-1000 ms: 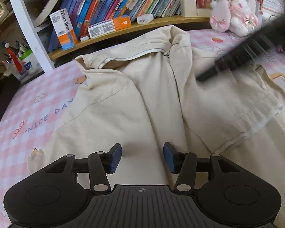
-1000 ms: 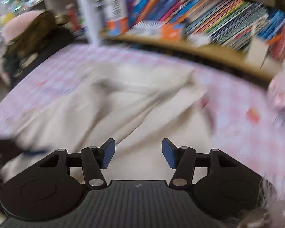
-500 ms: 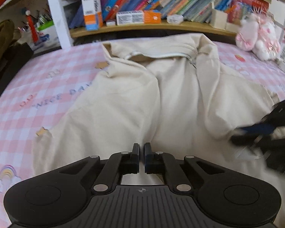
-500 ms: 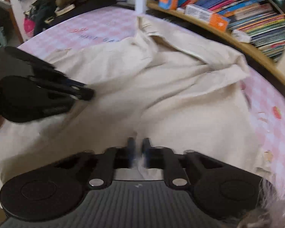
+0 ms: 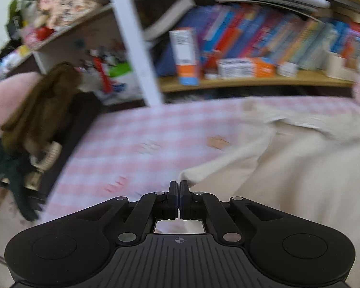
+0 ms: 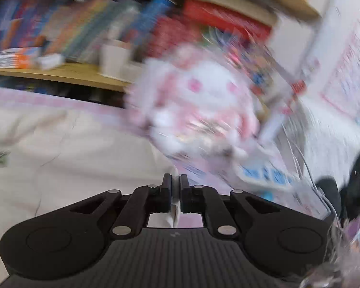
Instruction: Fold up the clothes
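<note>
A cream garment (image 5: 288, 168) lies on the pink checked bed cover (image 5: 144, 148). My left gripper (image 5: 179, 188) is shut on the garment's left edge, which stretches away to the right. In the right wrist view the same cream garment (image 6: 72, 148) fills the left side, and my right gripper (image 6: 176, 182) is shut on a fold of its right edge. Both views are blurred by motion.
A bookshelf (image 5: 252, 79) with books and boxes runs along the far side. A brown and dark pile of clothes (image 5: 40, 120) hangs at the bed's left edge. A pink and white plush toy (image 6: 199, 100) sits close ahead of the right gripper.
Both grippers went from open to shut on the garment, then swung apart: the left toward the bed's left side, the right toward the plush toy, drawing the cloth out.
</note>
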The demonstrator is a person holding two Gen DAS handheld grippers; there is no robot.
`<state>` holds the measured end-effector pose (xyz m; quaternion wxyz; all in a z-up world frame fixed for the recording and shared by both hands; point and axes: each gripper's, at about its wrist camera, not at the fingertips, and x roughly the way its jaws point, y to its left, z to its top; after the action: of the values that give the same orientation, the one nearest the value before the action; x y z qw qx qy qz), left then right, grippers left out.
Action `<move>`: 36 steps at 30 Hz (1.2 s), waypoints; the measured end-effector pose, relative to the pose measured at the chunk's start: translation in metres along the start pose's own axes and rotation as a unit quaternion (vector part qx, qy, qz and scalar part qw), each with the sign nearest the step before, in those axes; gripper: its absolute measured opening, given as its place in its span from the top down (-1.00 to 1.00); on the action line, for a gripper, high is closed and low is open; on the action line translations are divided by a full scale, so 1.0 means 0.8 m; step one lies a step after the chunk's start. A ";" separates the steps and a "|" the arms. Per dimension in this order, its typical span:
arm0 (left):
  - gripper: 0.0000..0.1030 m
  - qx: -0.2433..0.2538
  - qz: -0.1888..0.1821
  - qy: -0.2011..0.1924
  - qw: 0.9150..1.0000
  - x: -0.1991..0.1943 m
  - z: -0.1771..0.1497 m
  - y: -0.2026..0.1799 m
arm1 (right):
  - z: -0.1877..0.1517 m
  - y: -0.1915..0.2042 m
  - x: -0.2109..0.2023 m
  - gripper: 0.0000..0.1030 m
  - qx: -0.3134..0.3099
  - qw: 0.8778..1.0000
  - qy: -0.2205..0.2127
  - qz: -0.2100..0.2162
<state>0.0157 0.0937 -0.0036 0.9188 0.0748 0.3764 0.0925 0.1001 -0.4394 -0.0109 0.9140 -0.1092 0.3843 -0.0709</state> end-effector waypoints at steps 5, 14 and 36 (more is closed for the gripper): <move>0.98 -0.011 0.025 -0.005 1.000 0.016 0.018 0.017 | -0.017 0.005 0.016 0.89 -0.009 1.000 0.023 -0.012; 0.98 -0.011 0.069 -0.038 0.997 0.031 0.038 0.036 | -0.029 0.021 0.027 0.88 -0.012 0.999 0.038 -0.014; 0.69 0.054 0.080 0.082 0.992 0.116 -0.002 0.086 | -0.039 0.047 0.046 0.88 -0.012 0.997 0.081 -0.008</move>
<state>0.0720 0.1813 -0.0534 0.8691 0.1461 0.4480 0.1507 0.1050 -0.4158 -0.0668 0.8780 -0.1167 0.4568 -0.0823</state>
